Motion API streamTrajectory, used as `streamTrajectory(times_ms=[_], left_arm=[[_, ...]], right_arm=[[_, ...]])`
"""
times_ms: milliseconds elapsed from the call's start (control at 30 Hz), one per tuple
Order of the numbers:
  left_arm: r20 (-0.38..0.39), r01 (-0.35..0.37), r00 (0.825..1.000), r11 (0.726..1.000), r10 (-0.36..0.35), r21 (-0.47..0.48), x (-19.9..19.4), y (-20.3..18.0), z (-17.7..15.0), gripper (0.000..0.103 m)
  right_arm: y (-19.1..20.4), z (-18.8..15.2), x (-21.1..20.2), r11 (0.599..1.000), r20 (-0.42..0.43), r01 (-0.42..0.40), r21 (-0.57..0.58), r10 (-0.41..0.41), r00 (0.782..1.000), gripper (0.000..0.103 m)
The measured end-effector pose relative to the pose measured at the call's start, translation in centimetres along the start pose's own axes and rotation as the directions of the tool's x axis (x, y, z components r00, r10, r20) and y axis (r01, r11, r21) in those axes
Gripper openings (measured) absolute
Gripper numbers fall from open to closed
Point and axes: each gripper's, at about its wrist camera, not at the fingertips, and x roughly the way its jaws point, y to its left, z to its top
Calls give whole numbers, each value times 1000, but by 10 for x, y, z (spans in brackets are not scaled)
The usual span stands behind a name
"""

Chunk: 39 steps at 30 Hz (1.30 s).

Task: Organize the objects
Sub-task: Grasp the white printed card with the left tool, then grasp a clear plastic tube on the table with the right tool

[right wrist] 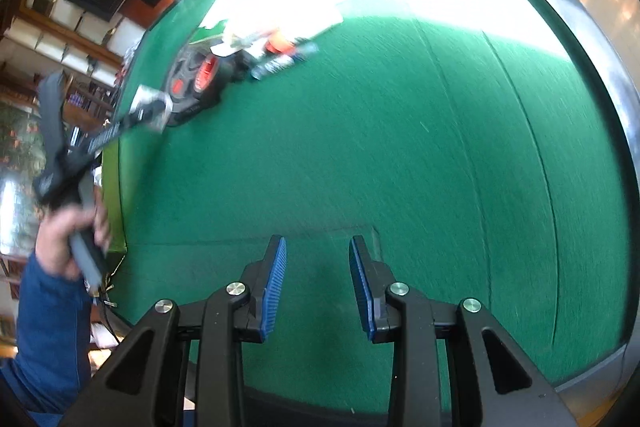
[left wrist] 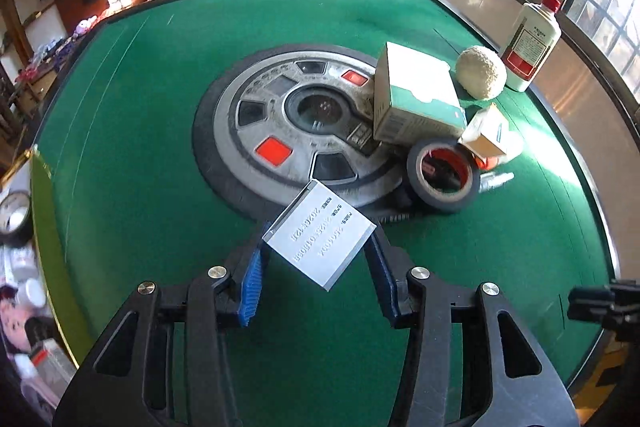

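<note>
The left tongs [left wrist: 318, 263] have black plastic arms with cut-out windows, round silver screws at the pivots, and ribbed blue pads [left wrist: 250, 281] on the inner faces. The right tongs [right wrist: 318, 283] are built alike: black linkage, silver screws, blue ribbed pads [right wrist: 274, 287]. At nine o'clock in the right view, a hand [right wrist: 66, 239] emerges from a dark blue sleeve [right wrist: 48, 339].

Boxes [left wrist: 416, 95] – three; tape roll [left wrist: 442, 177] – one; bottle [left wrist: 530, 41] – one; woolly ball [left wrist: 481, 73] – one.
</note>
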Motion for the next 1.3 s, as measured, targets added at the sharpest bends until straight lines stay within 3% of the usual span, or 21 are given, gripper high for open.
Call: streamTrajectory(times_ms=[200,267,433,500,567,733,800,900,967,1067,1133,1300], left_arm=[[-22,4,1000,1000,-5,-29,-34,9,-52,47],[-18,10,1000,999,-11,-47,-44,13,-65,47],[-30,-5,1000,996,2,-85,-56,24,-86,47],[-32,-10,999,994,7,-104,-58,29,-90,47],[-39,-12,999,993,7,-114,-59,32,-95,47],[-39,-13,999,991,8,-130,-60,32,-96,47],[-42,-8,999,992,2,-129,-59,31,-95,47],[-46,-1,999,992,-5,-127,-56,28,-93,47],[-52,-2,999,992,-4,-124,-53,25,-91,47],[-57,-5,998,993,-1,-117,-50,23,-89,47],[-59,-5,998,993,-2,-121,-49,23,-88,47],[-70,-8,998,992,0,-123,-45,23,-91,47]], right_arm=[[38,55,27,975,0,-6,-220,6,1000,33],[43,75,35,960,10,30,-278,-28,1000,33],[58,108,53,868,42,132,-478,-127,991,33],[60,117,61,845,39,122,-520,-119,992,33],[58,122,70,816,51,164,-554,-163,985,33],[53,118,73,817,-19,95,-569,-128,992,34],[58,103,71,798,-41,90,-596,-142,989,31],[65,86,71,787,-38,111,-606,-168,985,18],[66,84,72,809,-33,122,-574,-173,984,12],[62,93,71,859,-26,129,-496,-163,986,13],[66,101,78,871,-27,118,-477,-149,988,14],[83,99,86,810,11,176,-559,-205,979,13]])
